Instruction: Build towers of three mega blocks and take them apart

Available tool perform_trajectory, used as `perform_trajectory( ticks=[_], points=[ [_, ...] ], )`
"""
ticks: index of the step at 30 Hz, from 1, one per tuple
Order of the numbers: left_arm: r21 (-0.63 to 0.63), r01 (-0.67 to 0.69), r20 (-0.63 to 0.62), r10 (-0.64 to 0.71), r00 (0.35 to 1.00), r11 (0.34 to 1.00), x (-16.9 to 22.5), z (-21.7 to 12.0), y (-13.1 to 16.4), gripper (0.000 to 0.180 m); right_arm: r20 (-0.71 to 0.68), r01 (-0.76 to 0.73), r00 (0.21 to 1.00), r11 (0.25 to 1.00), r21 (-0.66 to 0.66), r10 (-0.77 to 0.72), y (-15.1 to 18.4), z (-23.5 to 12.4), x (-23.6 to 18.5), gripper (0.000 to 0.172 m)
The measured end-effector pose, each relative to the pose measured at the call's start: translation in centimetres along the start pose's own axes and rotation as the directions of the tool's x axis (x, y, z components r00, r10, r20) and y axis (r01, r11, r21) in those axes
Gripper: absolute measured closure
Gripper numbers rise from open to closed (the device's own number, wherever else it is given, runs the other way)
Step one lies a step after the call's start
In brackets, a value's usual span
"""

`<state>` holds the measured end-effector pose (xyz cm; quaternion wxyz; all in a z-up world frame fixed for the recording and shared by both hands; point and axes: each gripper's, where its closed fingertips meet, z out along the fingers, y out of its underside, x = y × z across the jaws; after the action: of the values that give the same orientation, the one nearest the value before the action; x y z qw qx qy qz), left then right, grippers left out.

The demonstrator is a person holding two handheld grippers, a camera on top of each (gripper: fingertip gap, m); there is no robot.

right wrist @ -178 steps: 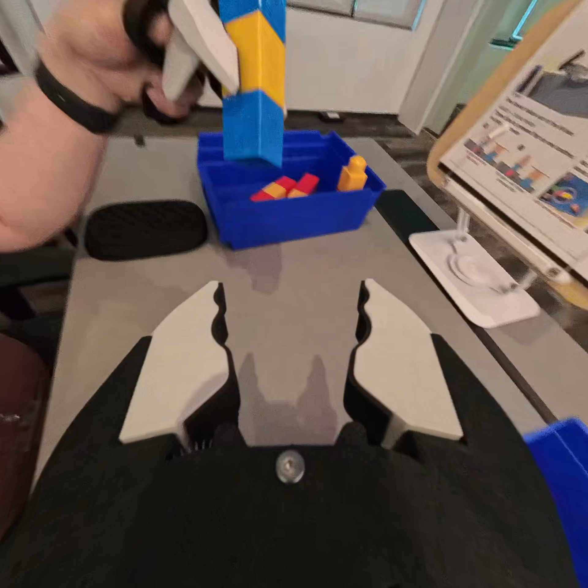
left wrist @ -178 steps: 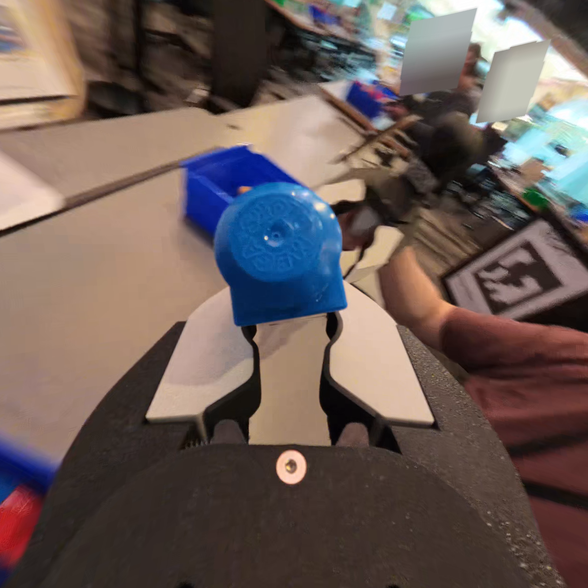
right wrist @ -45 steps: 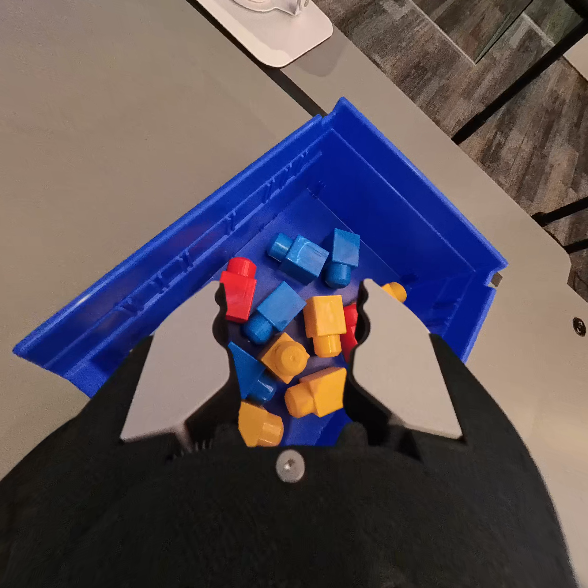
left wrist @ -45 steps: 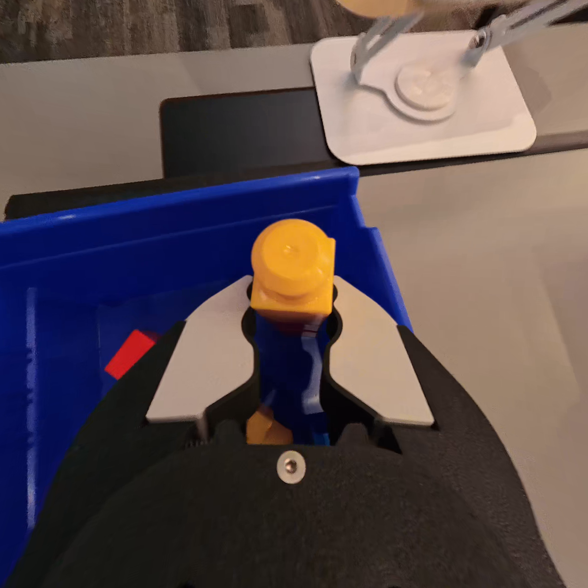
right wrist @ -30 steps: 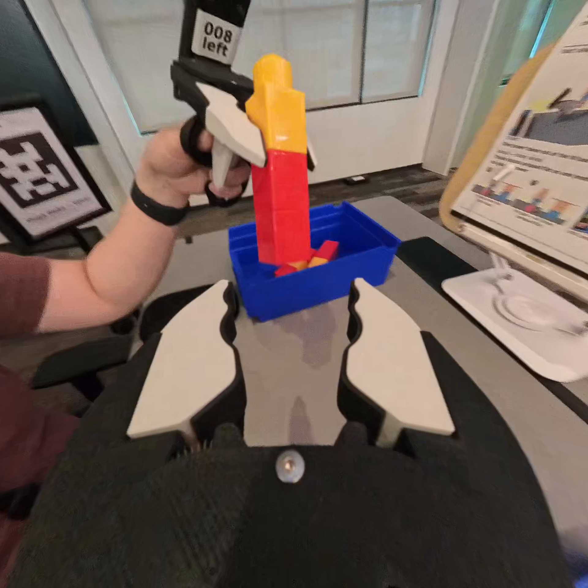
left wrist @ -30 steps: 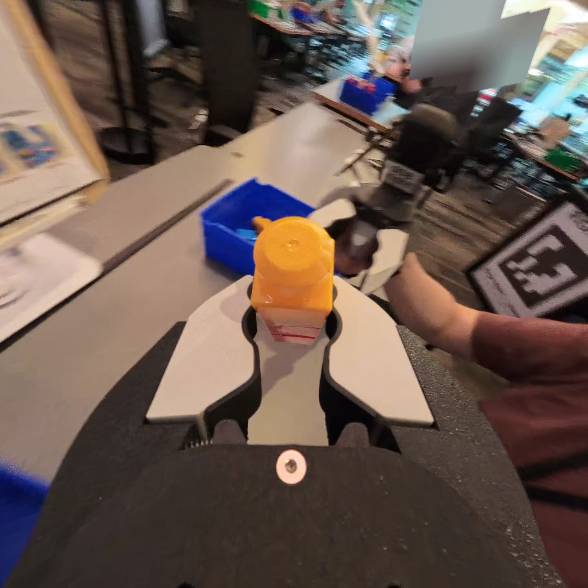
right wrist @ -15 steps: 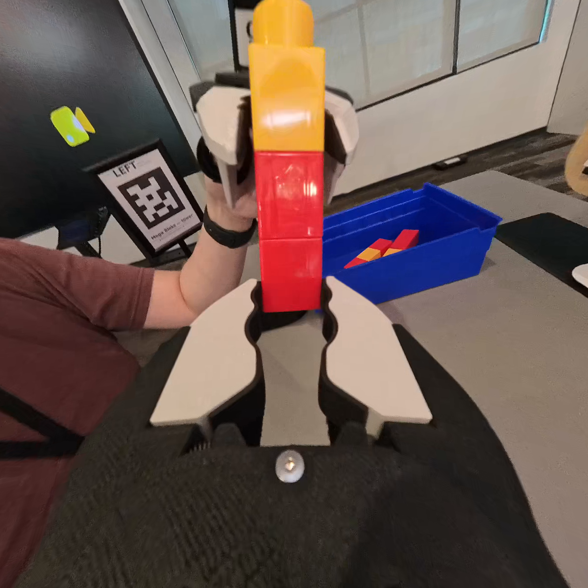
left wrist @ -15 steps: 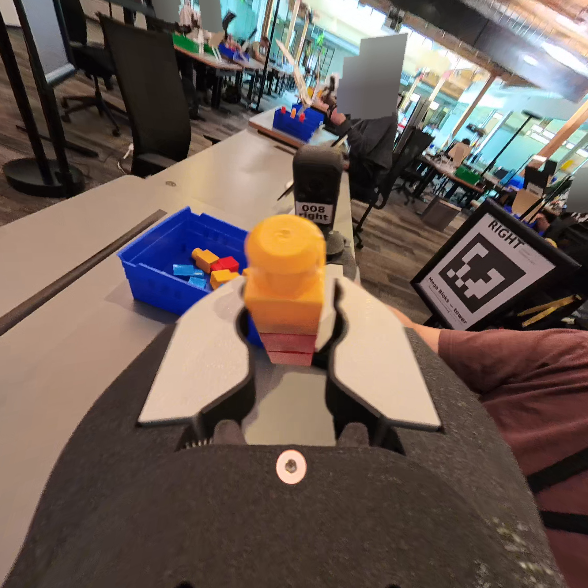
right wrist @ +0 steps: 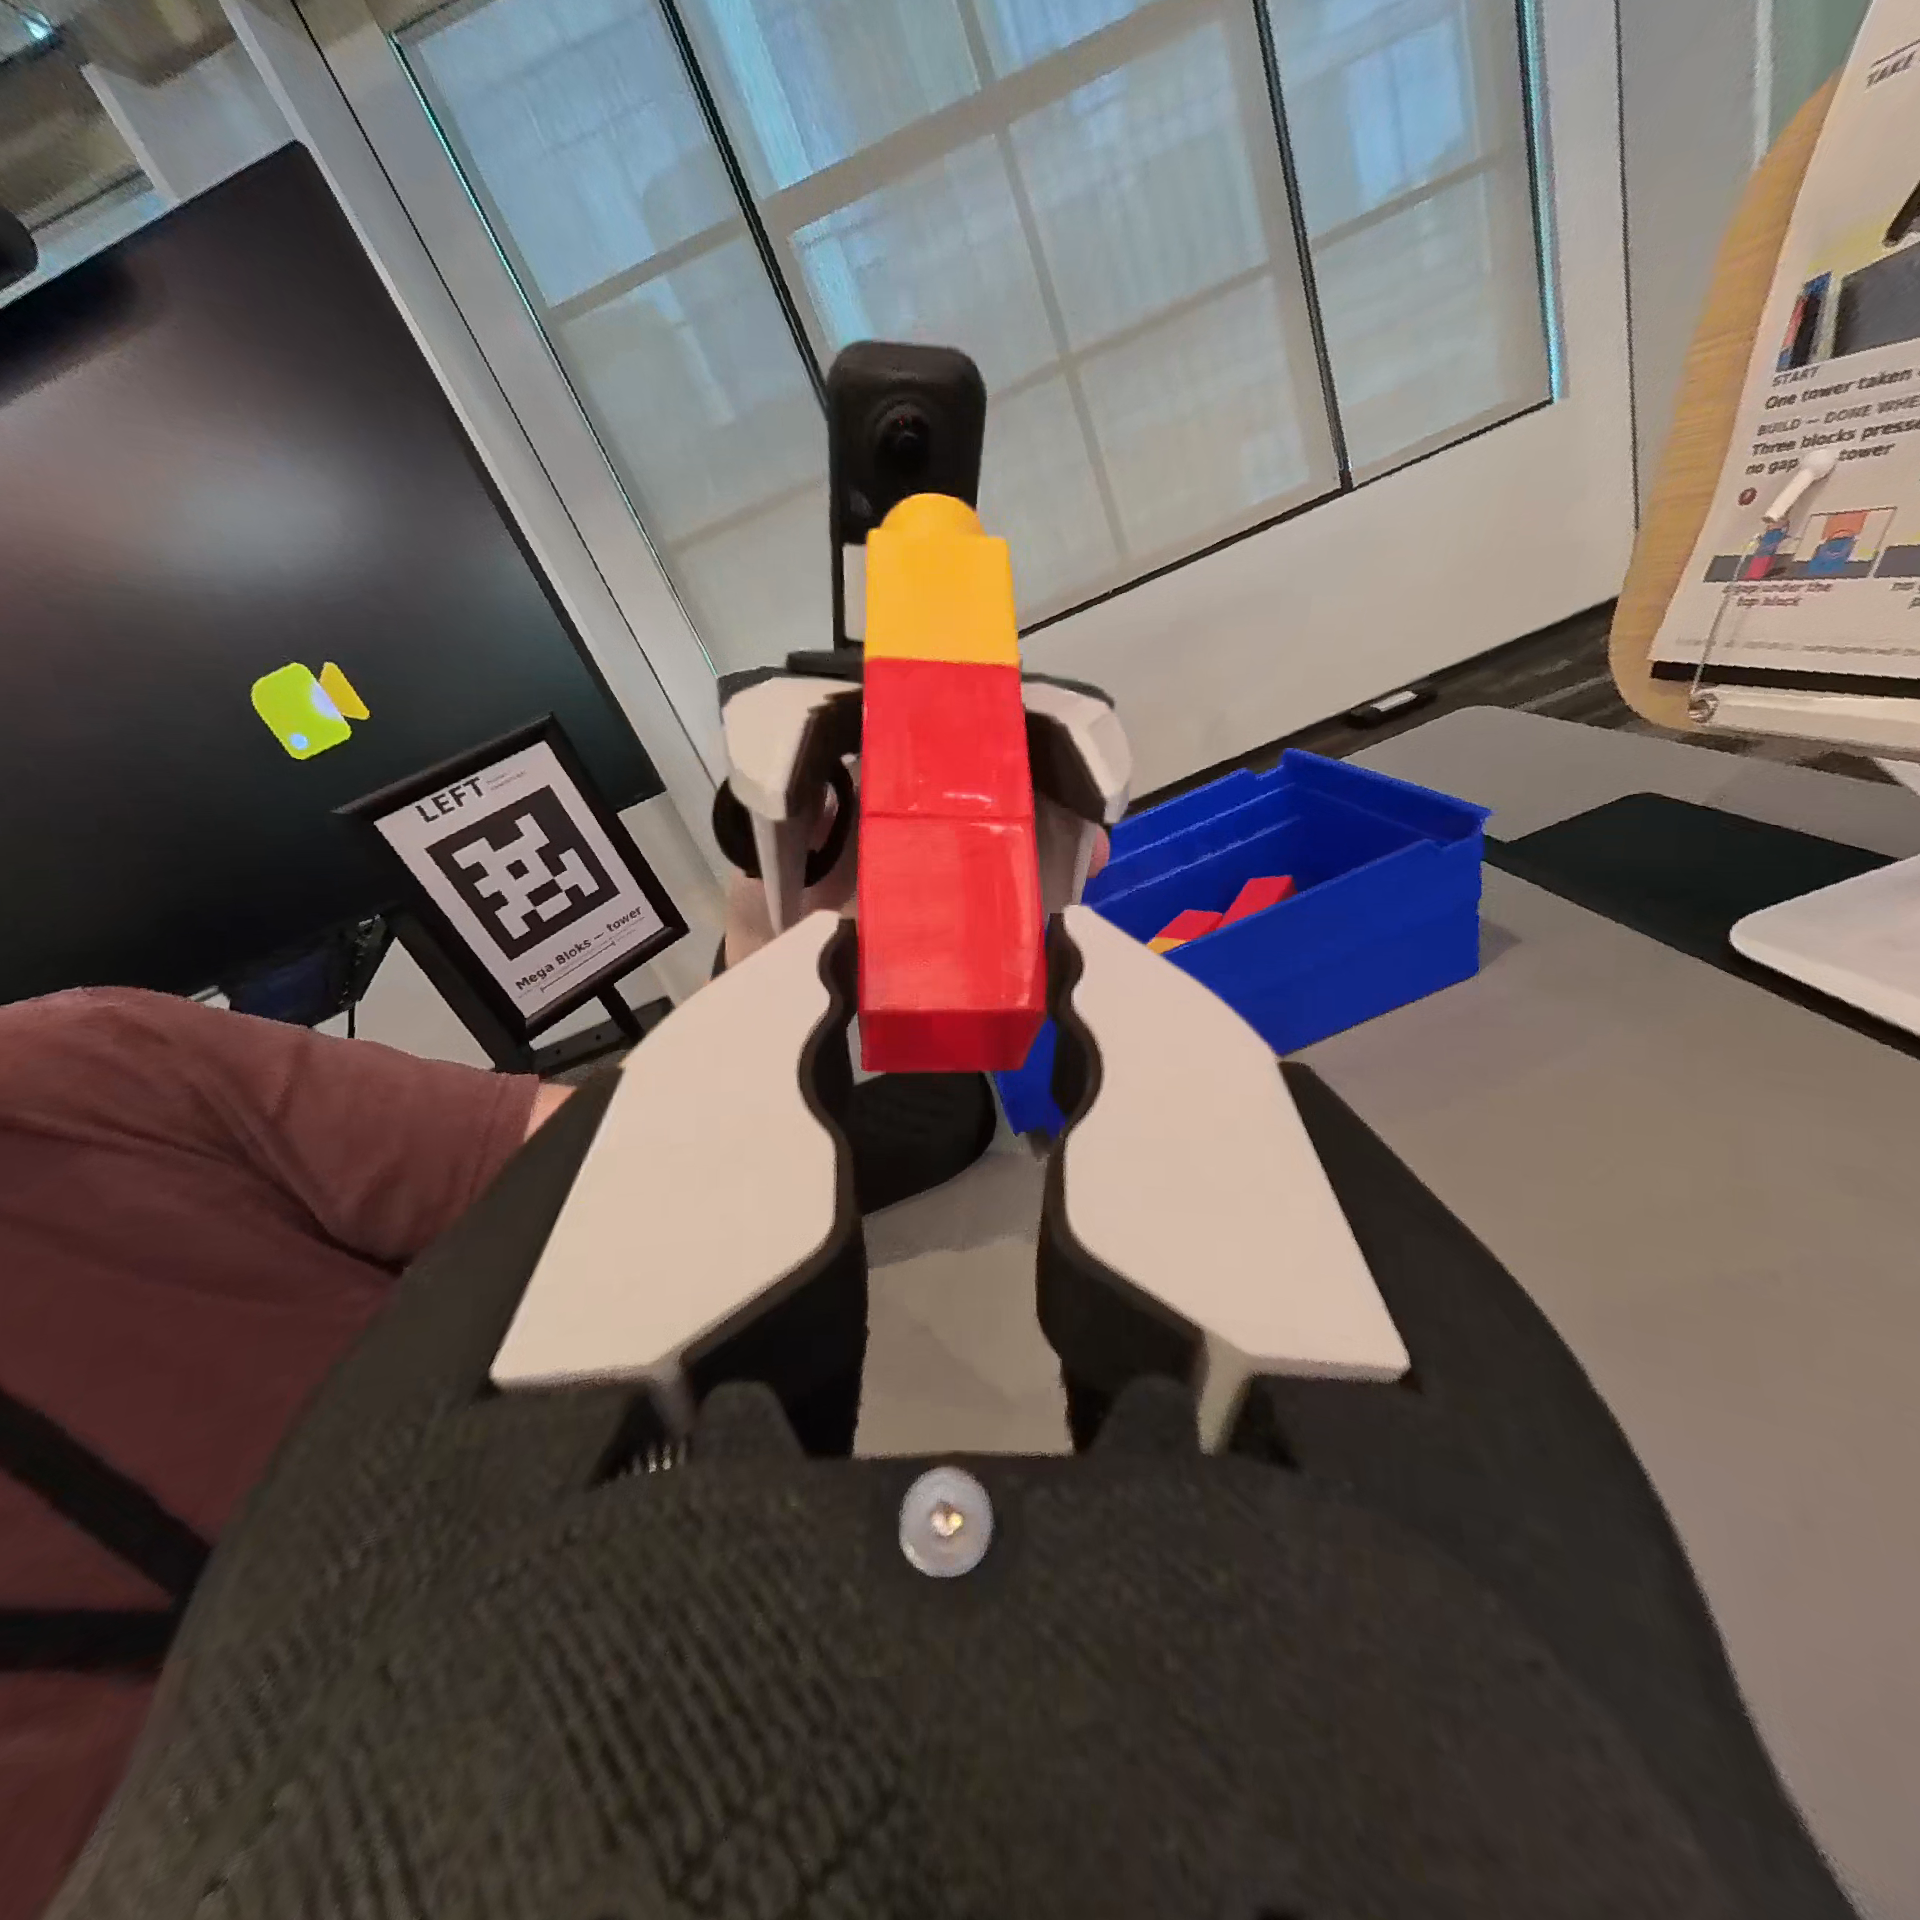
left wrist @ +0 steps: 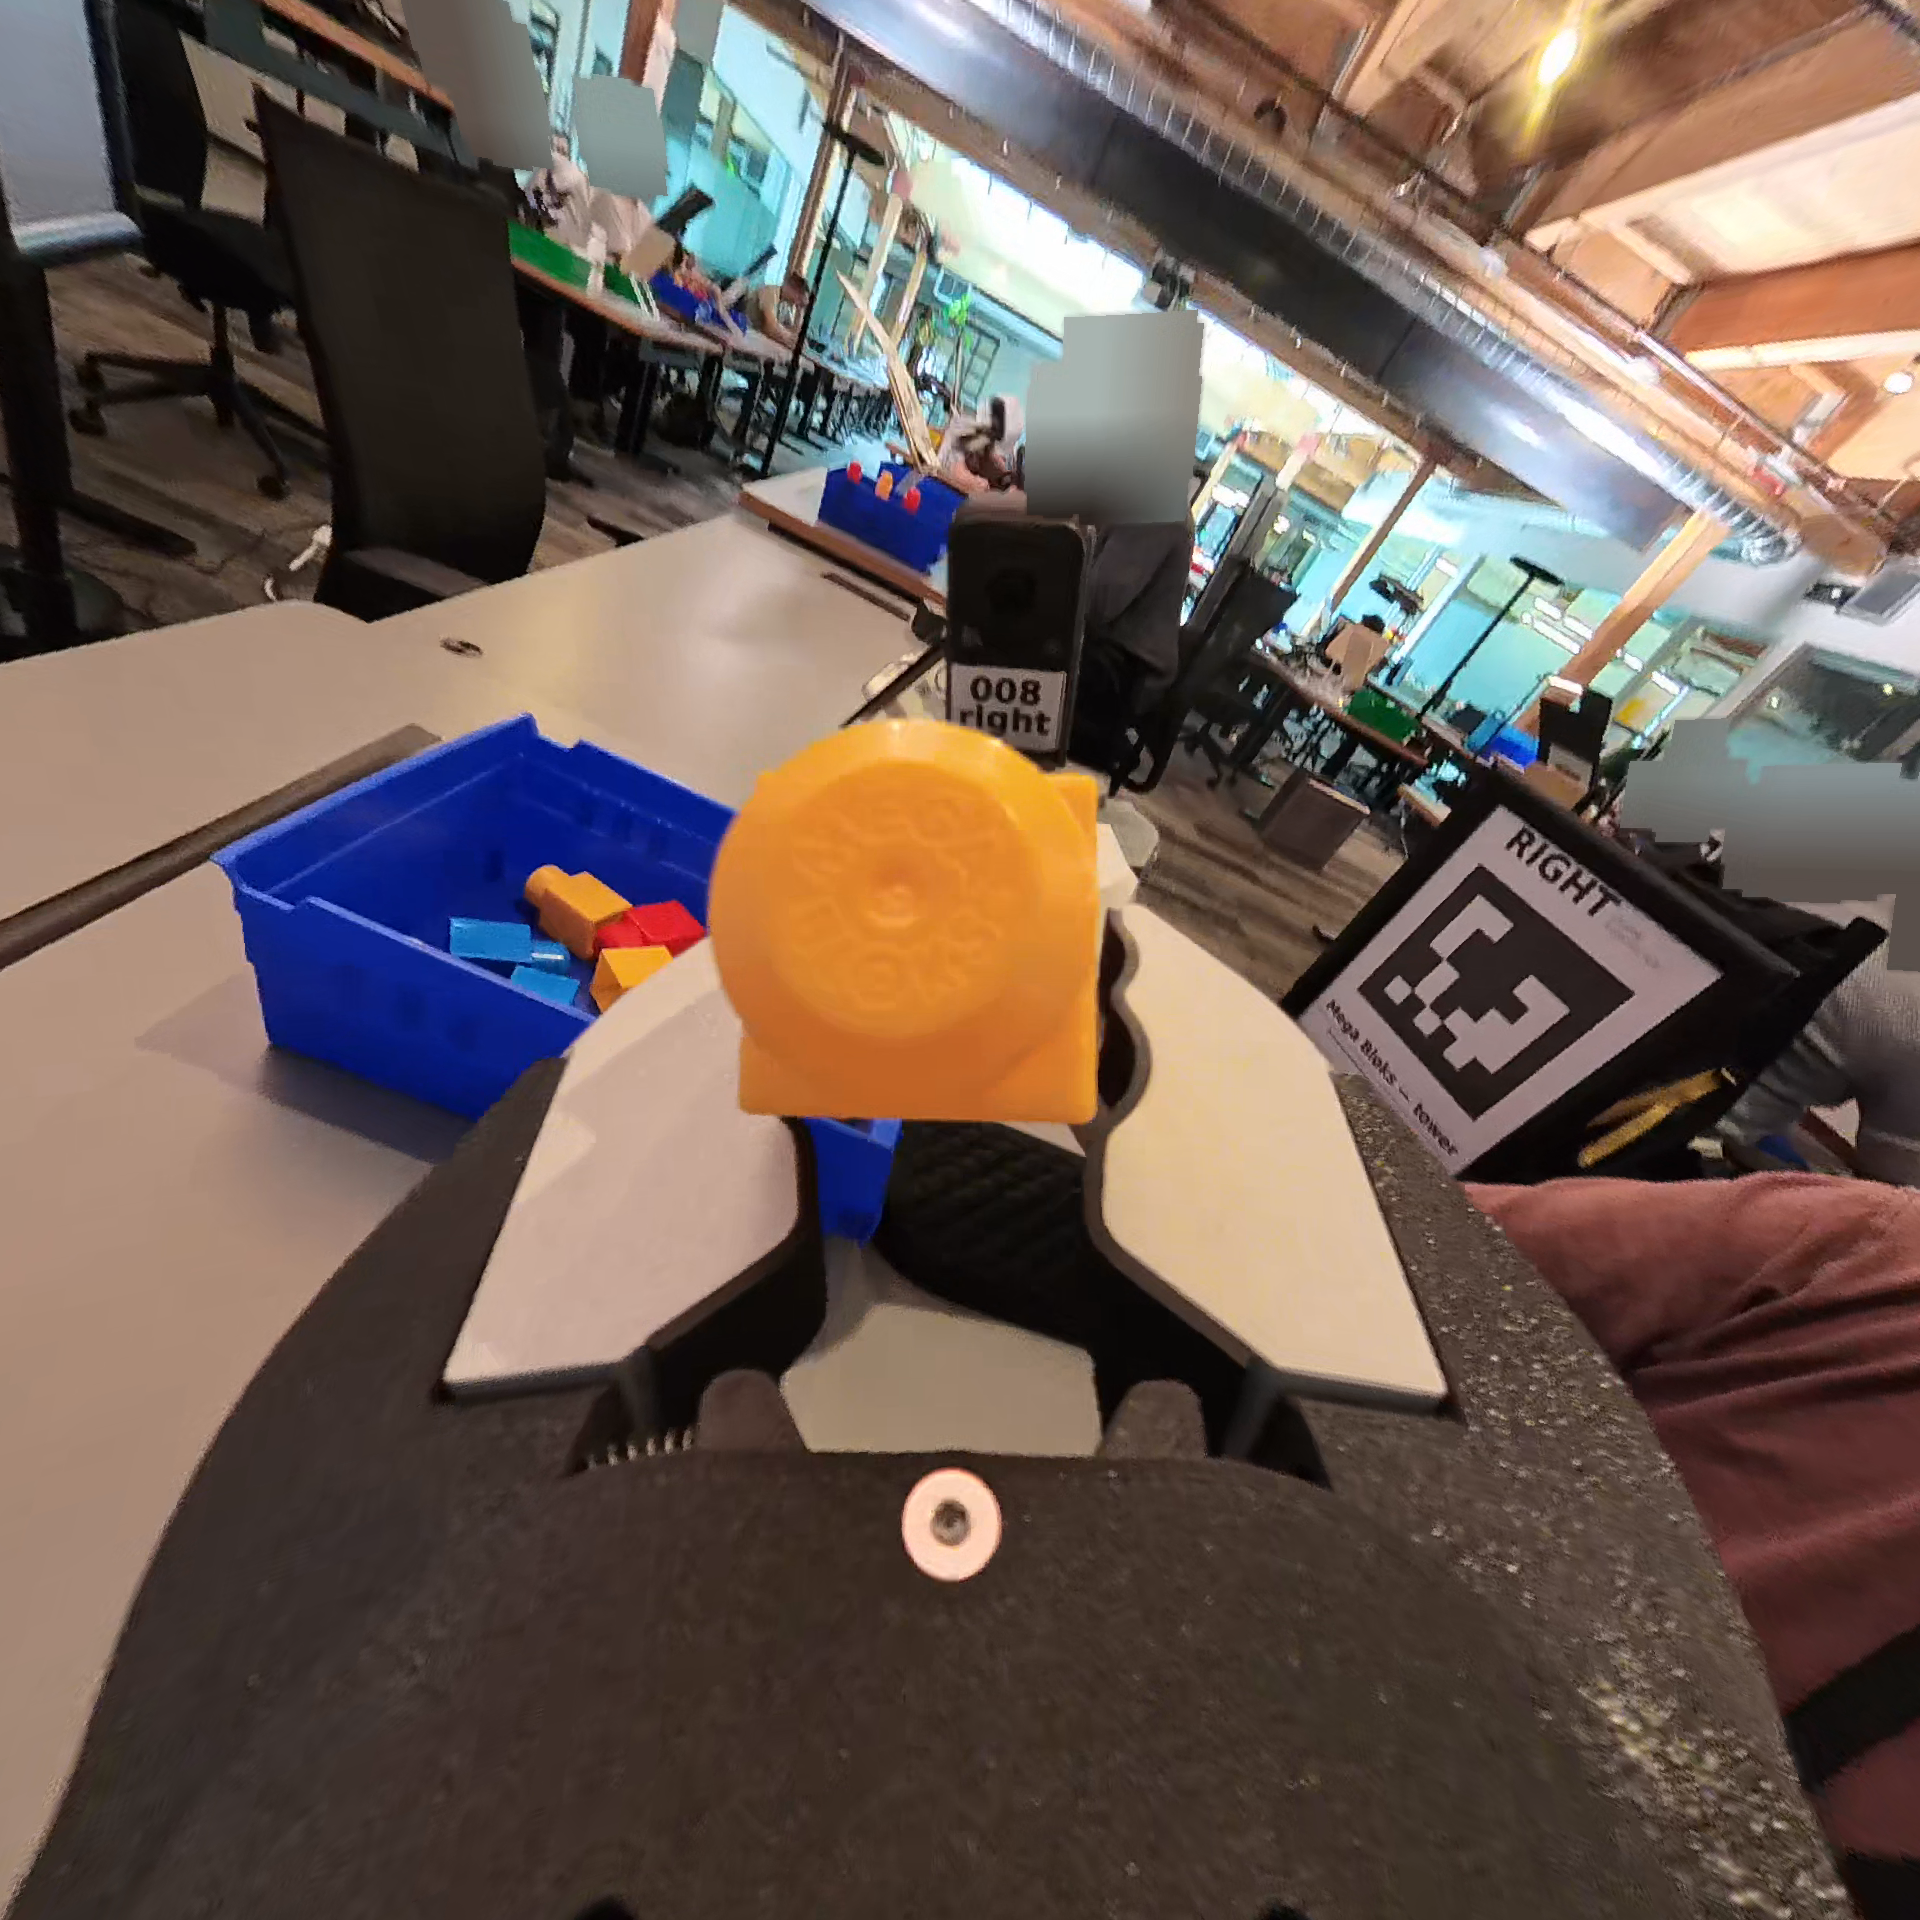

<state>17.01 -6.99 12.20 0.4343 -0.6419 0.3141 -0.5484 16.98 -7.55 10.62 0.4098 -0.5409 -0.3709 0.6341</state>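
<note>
A tower of three blocks is held in the air between both grippers. In the right wrist view it has an orange block (right wrist: 935, 592) on top, a red block (right wrist: 943, 738) in the middle and a red block (right wrist: 951, 914) at the bottom. My right gripper (right wrist: 948, 935) is shut on the bottom red block. My left gripper (right wrist: 925, 743) grips the tower higher up from the far side. In the left wrist view my left gripper (left wrist: 920, 945) is shut on the orange block (left wrist: 904, 914), whose round stud faces the camera and hides the red blocks.
A blue bin (left wrist: 343, 935) with loose blocks stands on the grey table, and another blue bin (right wrist: 1351, 935) shows in the right wrist view. Marker signs (left wrist: 1496, 997) (right wrist: 520, 873), a black pad (right wrist: 1683, 862) and an instruction board (right wrist: 1818, 416) stand around. A maroon sleeve (left wrist: 1714, 1351) is at the right. Left and right tips are no more than a few centimetres apart.
My right gripper, open a second ago, has closed on the bottom red block. The tower has since tipped so that its orange top points at the left camera.
</note>
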Motion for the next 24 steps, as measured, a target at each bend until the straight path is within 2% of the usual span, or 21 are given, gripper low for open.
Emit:
perform_trajectory(
  ticks=[6, 9, 14, 17, 22, 24],
  points=[
    [0.044, 0.039, -0.009, -0.039, 0.999, 0.998, -0.2, 0.8, 0.7, 0.125, -0.027, -0.010, 1.000, 0.994, 0.109, 0.013, -1.2, -0.7, 0.5, 0.137],
    [0.066, 0.060, -0.014, -0.059, 0.998, 0.996, -0.5, 0.8, 0.8, 0.133, 0.016, -0.051, 0.999, 0.985, 0.167, 0.049, -1.6, -1.2, 0.4, 0.137],
    [0.166, 0.079, -0.050, -0.072, 0.996, 0.983, -0.5, 0.5, -0.8, 0.134, 0.015, -0.060, 0.998, 0.979, 0.194, 0.058, -1.4, -1.4, 0.8, 0.137],
    [0.168, 0.073, -0.049, -0.066, 0.997, 0.983, -0.7, 0.9, -0.9, 0.144, 0.010, -0.059, 0.998, 0.975, 0.214, 0.058, -1.4, -1.4, 1.0, 0.137],
    [0.161, 0.064, -0.047, -0.057, 0.997, 0.985, -0.6, 1.0, -1.1, 0.144, -0.016, -0.011, 1.000, 0.990, 0.142, 0.013, -0.6, -1.1, 0.8, 0.137],
    [0.142, 0.066, -0.053, -0.059, 0.997, 0.988, -0.6, 1.0, -0.9, 0.145, -0.038, 0.011, 0.999, 0.996, 0.087, -0.007, -0.3, -0.8, 0.7, 0.127]
  ],
)
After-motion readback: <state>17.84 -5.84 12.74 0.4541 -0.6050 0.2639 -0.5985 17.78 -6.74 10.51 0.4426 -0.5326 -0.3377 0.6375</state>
